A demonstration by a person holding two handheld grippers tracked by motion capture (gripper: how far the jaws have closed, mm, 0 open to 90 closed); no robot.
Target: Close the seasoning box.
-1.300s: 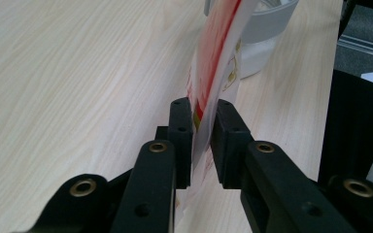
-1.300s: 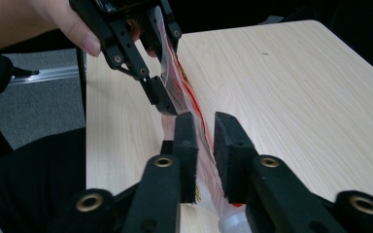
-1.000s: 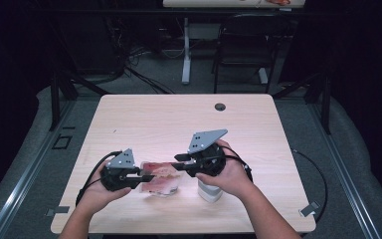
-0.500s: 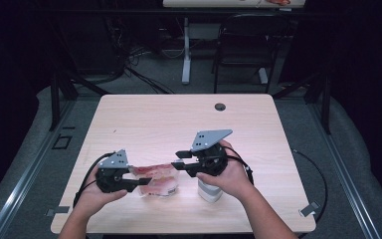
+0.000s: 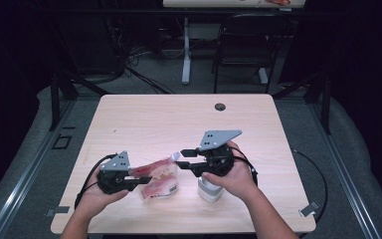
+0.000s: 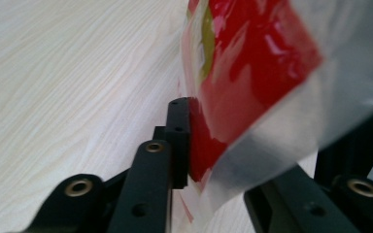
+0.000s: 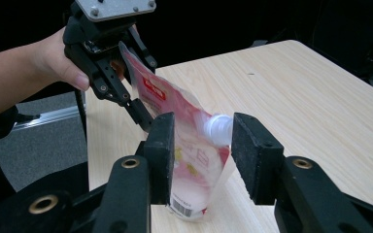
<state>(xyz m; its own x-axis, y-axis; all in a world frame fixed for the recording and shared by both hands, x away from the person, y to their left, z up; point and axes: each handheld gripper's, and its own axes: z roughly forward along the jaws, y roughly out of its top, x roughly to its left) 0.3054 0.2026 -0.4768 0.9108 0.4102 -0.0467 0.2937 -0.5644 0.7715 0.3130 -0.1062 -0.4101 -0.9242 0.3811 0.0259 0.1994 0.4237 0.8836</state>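
Note:
A red and clear spouted pouch (image 5: 159, 179) is held over the near part of the table (image 5: 179, 124). My left gripper (image 5: 146, 180) is shut on the pouch's flat edge, and its jaws have just been closing with the pouch (image 6: 252, 63) between them. My right gripper (image 7: 201, 141) stands open around the white spout cap (image 7: 217, 128). Its jaws have just been opening. The cap lies close to the right-hand pad, with a gap on the other side. In the right gripper view the left gripper (image 7: 136, 104) clamps the pouch (image 7: 184, 145) from behind.
A white cylindrical object (image 5: 210, 190) stands on the table under the right hand. A dark grommet hole (image 5: 220, 106) sits near the far edge. Behind the table are a chair (image 5: 243, 45), a desk leg and cables on the floor.
The right gripper has drifted slightly to the right and its jaws stand wider around the cap. The left gripper dipped a little and came back, and the pouch stays between the two.

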